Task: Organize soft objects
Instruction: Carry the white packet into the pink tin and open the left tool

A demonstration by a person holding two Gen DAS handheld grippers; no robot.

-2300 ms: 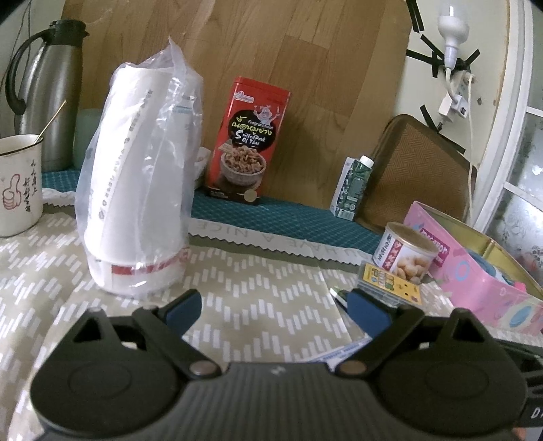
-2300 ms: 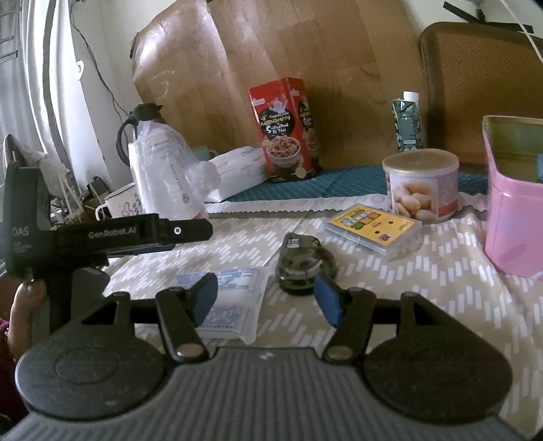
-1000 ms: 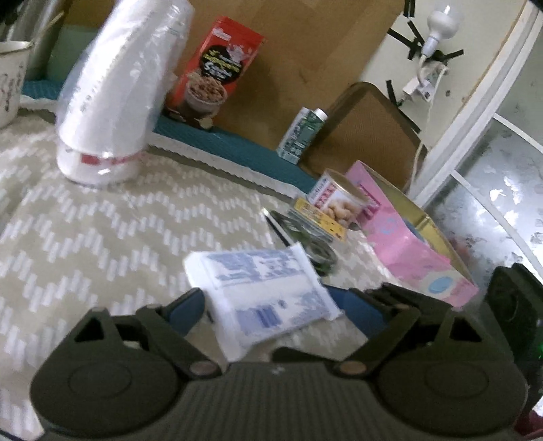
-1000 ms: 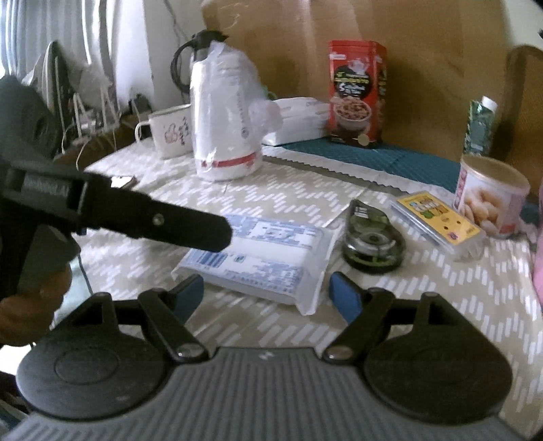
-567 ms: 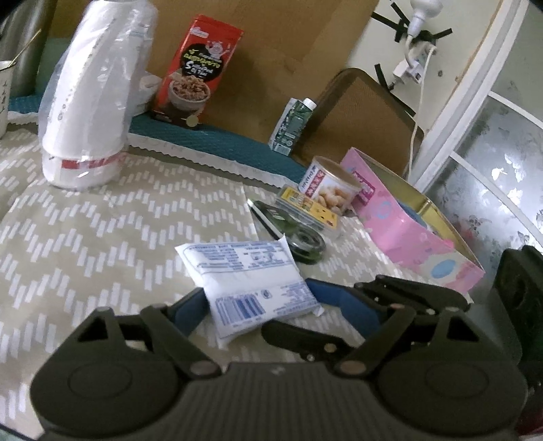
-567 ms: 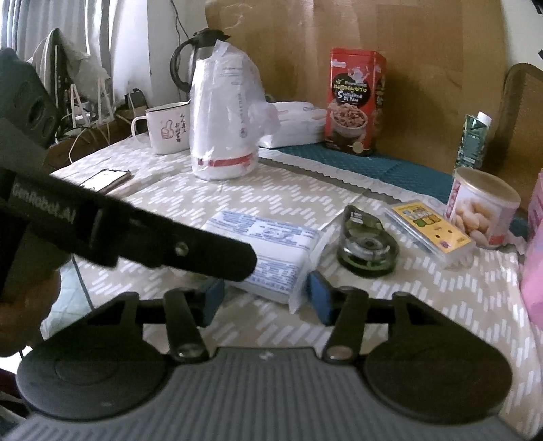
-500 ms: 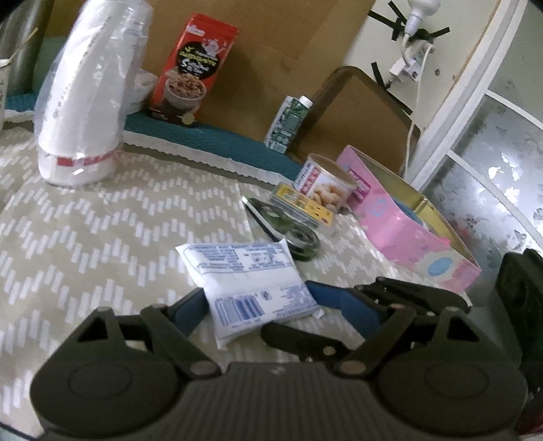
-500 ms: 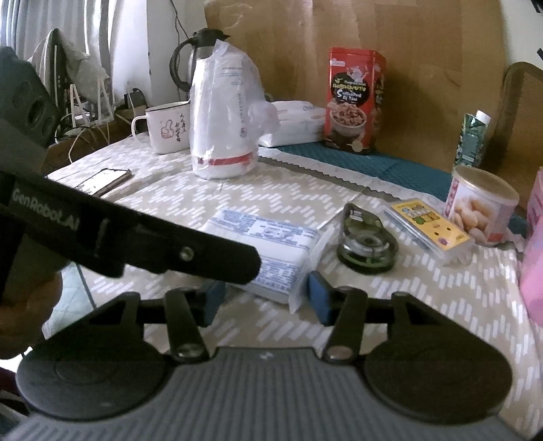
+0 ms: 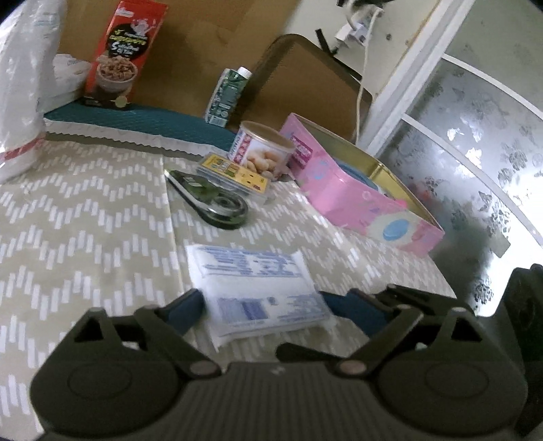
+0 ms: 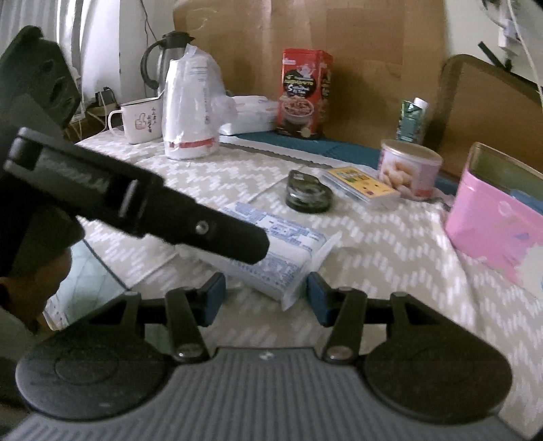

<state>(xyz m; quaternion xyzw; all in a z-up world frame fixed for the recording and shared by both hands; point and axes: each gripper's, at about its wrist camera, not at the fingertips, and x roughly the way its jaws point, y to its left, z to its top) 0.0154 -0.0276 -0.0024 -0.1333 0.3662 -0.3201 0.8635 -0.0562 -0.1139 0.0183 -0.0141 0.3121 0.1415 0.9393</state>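
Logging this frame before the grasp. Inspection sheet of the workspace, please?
Surface: table under a beige chevron cloth, teal mat at the back.
Job's things: soft tissue pack lying flat near the front edge; open pink box to its right.
Clutter: tape dispenser, yellow card case, snack can, red cereal box, drink carton, bagged white cups, mug, kettle.
Grippers: left gripper open, straddling the pack; right gripper open at the pack's corner.
Cables: wall plug and cord.
Surroundings: cardboard sheet, frosted glass door.

Dim daylight, motion blur, fisheye edges
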